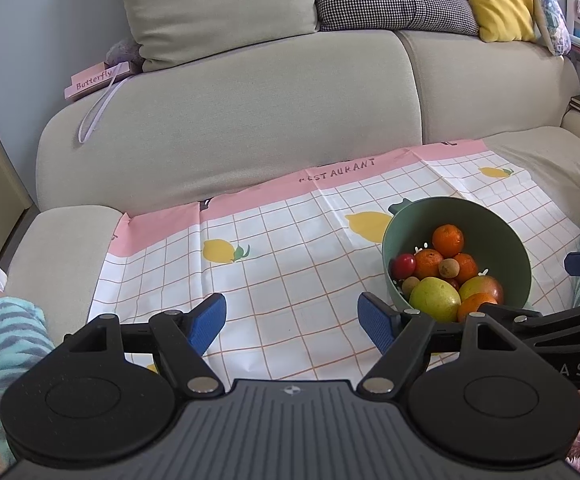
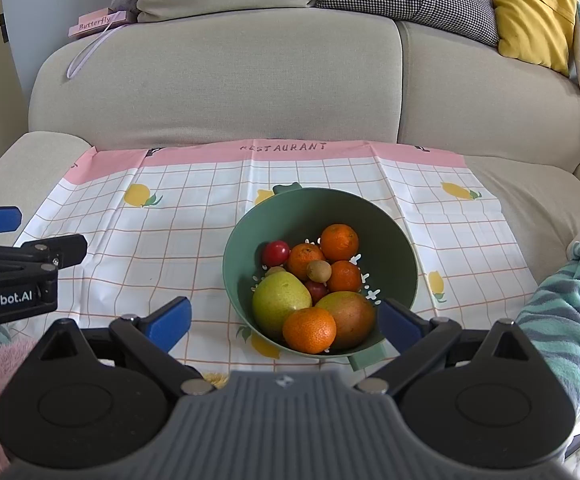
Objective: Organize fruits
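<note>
Here both jaws spread wide, empty; right gripper (image 2: 286, 326) flanks bowl (image 2: 402, 248) near rim; left gripper (image 1: 292, 322) over bare cloth (image 1: 282, 248).

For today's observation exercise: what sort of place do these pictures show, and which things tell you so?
Most likely a home living room. A beige sofa with cushions fills the background, and a lemon-print cloth spread on its seat holds a green bowl of fruit.
</note>
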`<state>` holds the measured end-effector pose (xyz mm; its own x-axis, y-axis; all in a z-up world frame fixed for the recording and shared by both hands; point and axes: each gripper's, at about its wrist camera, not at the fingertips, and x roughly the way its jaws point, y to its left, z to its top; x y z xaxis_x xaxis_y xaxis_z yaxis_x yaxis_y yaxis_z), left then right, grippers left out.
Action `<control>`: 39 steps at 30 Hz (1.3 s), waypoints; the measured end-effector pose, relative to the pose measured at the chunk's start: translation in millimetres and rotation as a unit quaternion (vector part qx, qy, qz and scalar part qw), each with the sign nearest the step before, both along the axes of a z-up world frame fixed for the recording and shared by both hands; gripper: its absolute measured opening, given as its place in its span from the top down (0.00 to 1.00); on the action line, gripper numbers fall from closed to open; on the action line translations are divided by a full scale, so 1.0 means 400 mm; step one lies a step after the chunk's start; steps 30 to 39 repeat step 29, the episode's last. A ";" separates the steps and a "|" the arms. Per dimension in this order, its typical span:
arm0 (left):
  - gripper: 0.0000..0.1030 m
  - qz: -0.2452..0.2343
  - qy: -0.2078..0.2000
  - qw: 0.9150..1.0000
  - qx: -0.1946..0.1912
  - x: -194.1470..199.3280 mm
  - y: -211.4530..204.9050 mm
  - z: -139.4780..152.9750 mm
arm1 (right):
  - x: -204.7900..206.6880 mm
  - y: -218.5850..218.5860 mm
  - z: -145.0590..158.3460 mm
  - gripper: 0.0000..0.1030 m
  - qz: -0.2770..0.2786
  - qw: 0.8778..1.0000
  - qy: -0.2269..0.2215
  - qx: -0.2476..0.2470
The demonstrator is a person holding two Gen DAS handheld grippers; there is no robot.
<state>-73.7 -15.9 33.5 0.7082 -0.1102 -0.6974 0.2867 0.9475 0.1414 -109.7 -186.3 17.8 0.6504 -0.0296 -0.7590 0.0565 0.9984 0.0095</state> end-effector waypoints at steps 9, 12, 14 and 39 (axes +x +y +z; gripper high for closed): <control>0.14 0.001 0.000 1.000 -0.002 -0.001 -0.001 0.003 | -0.001 0.001 -0.001 0.06 0.000 1.000 0.000 0.000; 0.14 0.002 0.000 1.000 -0.002 -0.002 0.001 0.004 | 0.000 0.001 -0.001 0.06 0.000 1.000 0.000 0.000; 0.14 0.002 0.000 1.000 -0.003 -0.002 0.001 0.004 | 0.000 0.001 -0.001 0.06 0.000 1.000 0.001 0.000; 0.13 0.008 -0.002 1.000 -0.011 -0.006 0.001 0.009 | -0.006 0.002 0.001 0.06 0.004 1.000 0.001 0.000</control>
